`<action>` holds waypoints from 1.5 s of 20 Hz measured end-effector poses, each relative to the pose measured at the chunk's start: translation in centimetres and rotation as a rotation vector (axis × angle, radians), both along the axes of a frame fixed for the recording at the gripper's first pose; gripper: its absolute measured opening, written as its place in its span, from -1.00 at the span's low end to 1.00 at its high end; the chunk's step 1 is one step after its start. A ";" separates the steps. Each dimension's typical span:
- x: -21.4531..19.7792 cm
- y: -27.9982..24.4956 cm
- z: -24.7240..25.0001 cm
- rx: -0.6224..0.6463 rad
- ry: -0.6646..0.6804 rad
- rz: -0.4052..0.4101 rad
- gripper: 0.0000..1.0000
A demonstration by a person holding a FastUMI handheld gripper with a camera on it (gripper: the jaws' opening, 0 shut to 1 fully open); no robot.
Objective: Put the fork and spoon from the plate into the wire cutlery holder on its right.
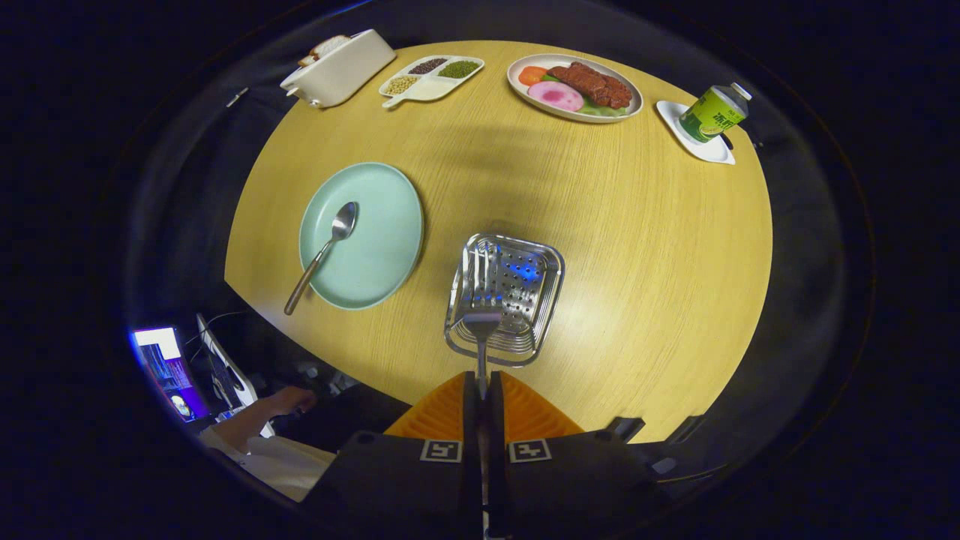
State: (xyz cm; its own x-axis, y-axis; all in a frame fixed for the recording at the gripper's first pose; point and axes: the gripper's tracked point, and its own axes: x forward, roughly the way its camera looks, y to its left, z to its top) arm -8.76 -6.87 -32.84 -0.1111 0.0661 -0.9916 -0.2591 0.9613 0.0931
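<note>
A: The fork (482, 311) is pinched by its handle in the tongs (483, 386), both fingers pressed tight on it; its tines point ahead over the wire cutlery holder (525, 341), which stands just beyond the fingertips.

B: And the spoon (324, 251)?

A: It lies on the pale green plate (382, 247), bowl up on the dish, handle sticking out over the near rim; the plate sits left of the holder, on the round wooden table (637, 262).

B: Far side?

A: A white box (341, 69), a divided dish of beans (431, 77), a plate of food (574, 88), and a green can (714, 112) on a white saucer; a person's hand (289, 400) rests below the table's edge.
</note>
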 end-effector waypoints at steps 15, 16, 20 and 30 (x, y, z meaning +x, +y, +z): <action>1.0 0.4 -1.4 0.018 0.147 -0.013 -0.34; 1.4 0.4 -0.9 0.027 0.128 -0.021 0.08; 2.9 0.2 2.1 0.053 0.000 -0.064 0.99; 8.4 4.4 13.2 0.177 -0.576 -0.266 0.99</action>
State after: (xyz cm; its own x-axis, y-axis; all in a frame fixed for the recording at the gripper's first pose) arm -0.33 -2.46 -19.63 0.4767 0.1854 -0.8593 -0.0702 0.9824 0.1730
